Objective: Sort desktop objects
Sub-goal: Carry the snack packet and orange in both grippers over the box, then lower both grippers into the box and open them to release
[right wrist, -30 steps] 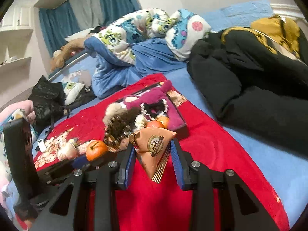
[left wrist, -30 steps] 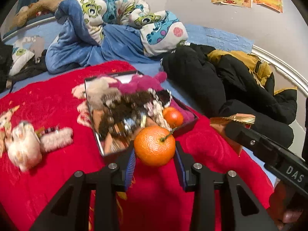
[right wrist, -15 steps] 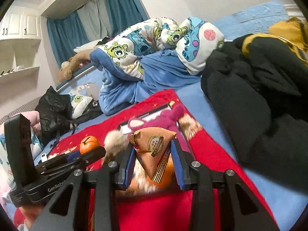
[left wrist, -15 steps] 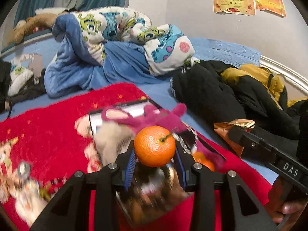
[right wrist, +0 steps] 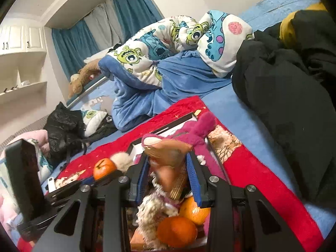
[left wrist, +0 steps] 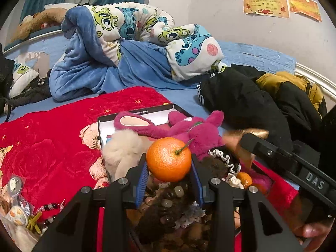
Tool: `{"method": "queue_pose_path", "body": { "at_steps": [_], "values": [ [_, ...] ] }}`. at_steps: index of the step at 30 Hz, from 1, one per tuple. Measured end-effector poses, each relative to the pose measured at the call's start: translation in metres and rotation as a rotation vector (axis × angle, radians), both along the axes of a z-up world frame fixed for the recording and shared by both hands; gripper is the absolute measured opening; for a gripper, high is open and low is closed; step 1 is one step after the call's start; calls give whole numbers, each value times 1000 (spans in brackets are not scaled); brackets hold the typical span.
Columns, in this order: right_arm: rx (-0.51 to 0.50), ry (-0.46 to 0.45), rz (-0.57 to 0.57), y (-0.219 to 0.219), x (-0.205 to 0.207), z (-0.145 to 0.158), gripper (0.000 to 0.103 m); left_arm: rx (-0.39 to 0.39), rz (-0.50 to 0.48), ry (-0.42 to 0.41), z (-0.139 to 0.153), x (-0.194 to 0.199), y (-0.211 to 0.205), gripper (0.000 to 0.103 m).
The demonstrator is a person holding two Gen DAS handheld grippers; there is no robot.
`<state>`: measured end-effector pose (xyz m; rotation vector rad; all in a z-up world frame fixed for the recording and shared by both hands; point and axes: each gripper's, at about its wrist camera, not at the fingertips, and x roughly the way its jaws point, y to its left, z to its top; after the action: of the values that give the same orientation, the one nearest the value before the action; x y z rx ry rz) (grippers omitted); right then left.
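Right now the left gripper [left wrist: 168, 169] clamps a tangerine [left wrist: 168, 159] above the crowded box [left wrist: 136, 113], while the right gripper [right wrist: 167, 175] pinches what looks like a blurred brown snack packet [right wrist: 168, 157].

Framed certificates [left wrist: 265, 4] hang on the grey wall [left wrist: 231, 21]; teal curtains [right wrist: 73, 44] flank white shelves [right wrist: 23, 67] behind the blue bed [right wrist: 241, 105].

The left gripper [left wrist: 169, 169] grips a round orange tangerine [left wrist: 168, 159] between its blue-padded jaws. Beneath lies a black-rimmed open box [left wrist: 134, 113] holding a magenta plush toy [left wrist: 184, 130], on a red floral blanket [left wrist: 48, 145].
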<state>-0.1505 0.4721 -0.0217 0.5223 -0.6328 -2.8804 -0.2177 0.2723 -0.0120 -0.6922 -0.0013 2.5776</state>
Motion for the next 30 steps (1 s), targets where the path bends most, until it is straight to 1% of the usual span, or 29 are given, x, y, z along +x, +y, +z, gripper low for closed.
{"method": "queue_pose_path", "body": {
  "at_steps": [2, 8, 10, 14, 16, 22, 30],
  "values": [
    [-4, 0, -12, 2, 2, -3, 35, -5, -1, 14, -2, 3, 1, 38],
    [-30, -16, -7, 7, -1, -10, 35, 9, 5, -4, -7, 2, -4, 38],
    [-21, -17, -5, 4, -1, -10, 34, 7, 6, -3, -8, 2, -4, 38],
    [30, -54, -6, -5, -6, -14, 34, -5, 5, 1, -11, 4, -3, 39],
    [44, -61, -6, -7, -7, -15, 34, 2, 6, -4, -12, 3, -4, 39],
    [19, -85, -12, -2, -10, -20, 31, 15, 8, -16, -13, 1, -6, 39],
    [15, -83, -8, -2, -10, -19, 30, 14, 10, -13, -13, 2, -6, 39]
  ]
}}
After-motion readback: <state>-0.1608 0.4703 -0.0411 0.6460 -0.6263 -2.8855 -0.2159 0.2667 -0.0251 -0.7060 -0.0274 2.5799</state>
